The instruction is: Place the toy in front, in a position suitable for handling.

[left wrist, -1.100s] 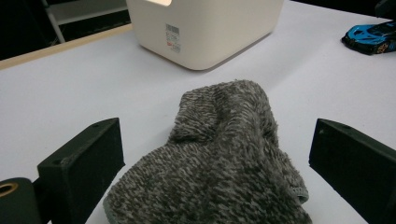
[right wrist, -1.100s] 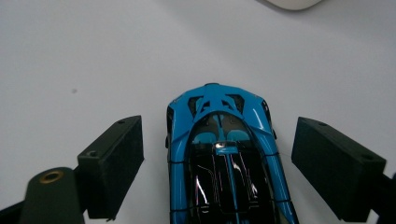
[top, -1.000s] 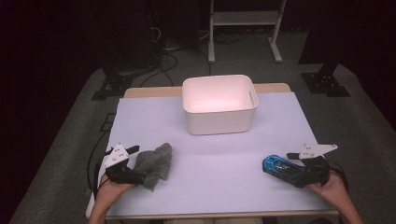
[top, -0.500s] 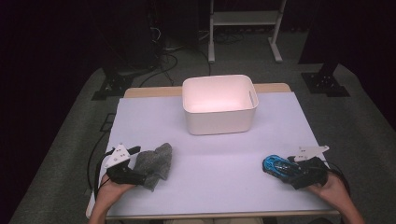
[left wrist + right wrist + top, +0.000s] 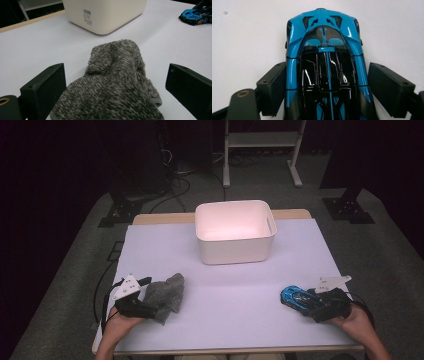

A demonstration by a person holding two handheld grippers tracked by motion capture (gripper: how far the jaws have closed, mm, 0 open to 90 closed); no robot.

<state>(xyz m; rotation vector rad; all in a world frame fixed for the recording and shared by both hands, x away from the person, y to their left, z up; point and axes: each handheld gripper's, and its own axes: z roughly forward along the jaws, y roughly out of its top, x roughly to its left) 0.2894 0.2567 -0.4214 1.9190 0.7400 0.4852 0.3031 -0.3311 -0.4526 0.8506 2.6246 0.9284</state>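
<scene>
Left gripper (image 5: 142, 297) jaws apart around grey sock (image 5: 113, 85), lower left. Right gripper (image 5: 312, 299) jaws apart, straddling blue toy car (image 5: 325, 70), lower right. Risk: glossy car slips if clamped off-centre; sock edge pinch drops.

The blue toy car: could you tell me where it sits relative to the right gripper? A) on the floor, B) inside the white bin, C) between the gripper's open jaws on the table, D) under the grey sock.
C: the blue toy car lies on the white table with the right gripper straddling it, one black jaw on each side.
</scene>
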